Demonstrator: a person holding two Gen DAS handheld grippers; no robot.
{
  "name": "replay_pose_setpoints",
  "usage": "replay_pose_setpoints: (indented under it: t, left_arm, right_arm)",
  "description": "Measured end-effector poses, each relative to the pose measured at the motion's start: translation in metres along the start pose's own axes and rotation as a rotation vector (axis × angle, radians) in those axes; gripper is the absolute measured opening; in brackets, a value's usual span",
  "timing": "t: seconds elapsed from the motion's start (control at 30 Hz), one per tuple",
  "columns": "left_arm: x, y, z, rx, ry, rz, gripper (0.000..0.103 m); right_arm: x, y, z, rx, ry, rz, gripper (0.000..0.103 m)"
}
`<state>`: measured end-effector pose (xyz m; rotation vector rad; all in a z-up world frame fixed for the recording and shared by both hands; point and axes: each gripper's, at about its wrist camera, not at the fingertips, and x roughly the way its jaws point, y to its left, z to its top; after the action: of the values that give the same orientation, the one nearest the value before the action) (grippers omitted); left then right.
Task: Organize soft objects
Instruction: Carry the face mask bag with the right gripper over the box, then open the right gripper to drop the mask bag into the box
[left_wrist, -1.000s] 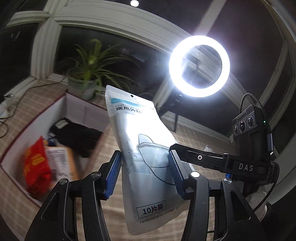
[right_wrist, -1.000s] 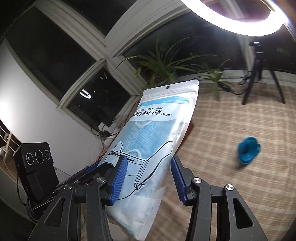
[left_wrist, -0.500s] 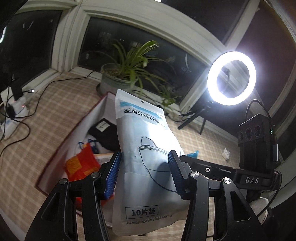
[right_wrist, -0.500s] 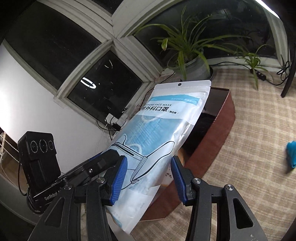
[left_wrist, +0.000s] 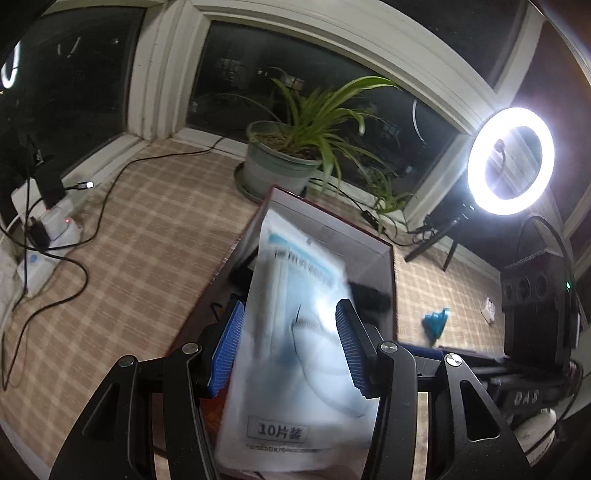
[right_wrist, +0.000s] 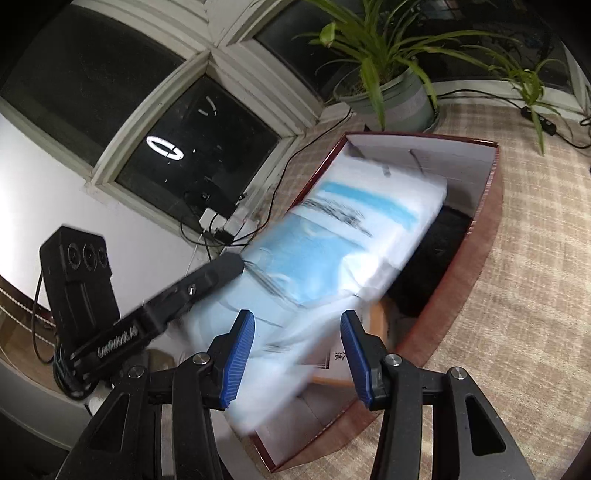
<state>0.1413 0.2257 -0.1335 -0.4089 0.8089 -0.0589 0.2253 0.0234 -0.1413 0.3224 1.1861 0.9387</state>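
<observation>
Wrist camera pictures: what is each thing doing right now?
white and blue plastic pack of face masks: held tilted over the box, blurred.
dark red cardboard box: open, things already inside.
round white ring light: switched on.
left gripper: jaws shut on the pack.
right gripper: jaws shut on the pack.

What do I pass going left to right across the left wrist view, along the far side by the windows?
Power strips with cables → potted plant → ring light.
</observation>
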Motion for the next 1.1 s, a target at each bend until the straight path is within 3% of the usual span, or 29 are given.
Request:
replay_pose_setpoints:
  t: [0.57,0.9,1.1]
  left_arm:
    - [-0.018,-0.005,0.008,0.044,-0.068,0.051,0.049]
    - [-0.032,-0.036,-0.002,0.111,-0.099,0.080,0.053]
    - [-0.036,-0.054,-0.011,0.133,-0.108,0.083,0.057]
  right_arm:
    - [0.003,0.003,-0.011,-0.048,0.027,-0.043,0.045]
    - [-0.022,-0.002,-0.025,-0.091,0.001,-0.114,0.060]
    - [-0.048,-0.004,-0.035,-0.138,-0.043,-0.178,0.061]
